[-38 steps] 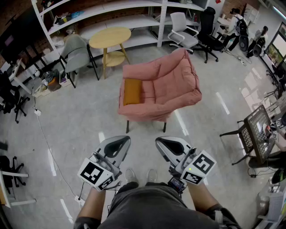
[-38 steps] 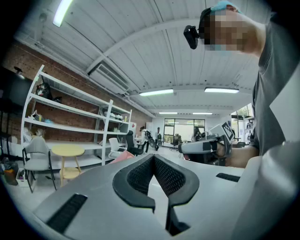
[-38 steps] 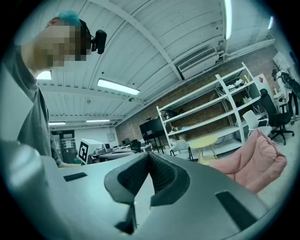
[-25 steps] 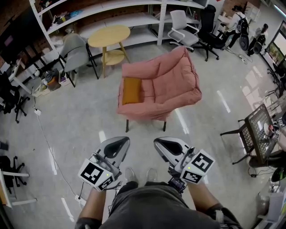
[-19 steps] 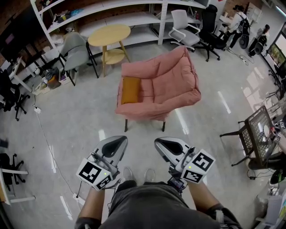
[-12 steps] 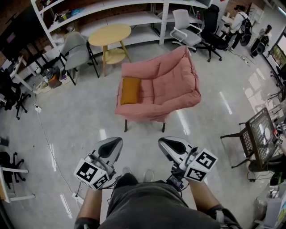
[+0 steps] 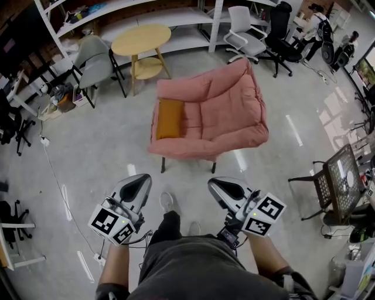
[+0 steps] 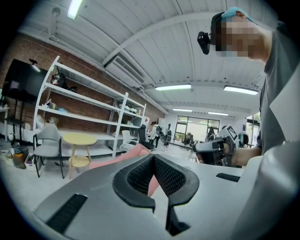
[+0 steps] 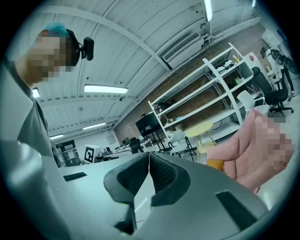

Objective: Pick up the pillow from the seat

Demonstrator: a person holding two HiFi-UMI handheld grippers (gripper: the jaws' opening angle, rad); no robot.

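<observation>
My left gripper (image 7: 136, 185) has swung outward, and the pink armchair (image 7: 225, 111) sits closer. It and the right gripper (image 7: 225, 188) point forward, jaws pressed together, empty. The orange pillow (image 7: 170, 118) lies at the seat's left end.

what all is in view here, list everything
armchair: one, pink, mid floor ahead
pillow: one, orange, on the armchair's seat, at its left side
round table: one, yellow, behind the armchair
grey chair: one, grey, left of the round table
white office chair: one, white, far right
black office chair: one, black, beside the white one
shelving: one, white, along the back
mesh chair: one, black, right edge
left gripper: one, grey, low left, jaws shut, empty
right gripper: one, grey, low right, jaws shut, empty
</observation>
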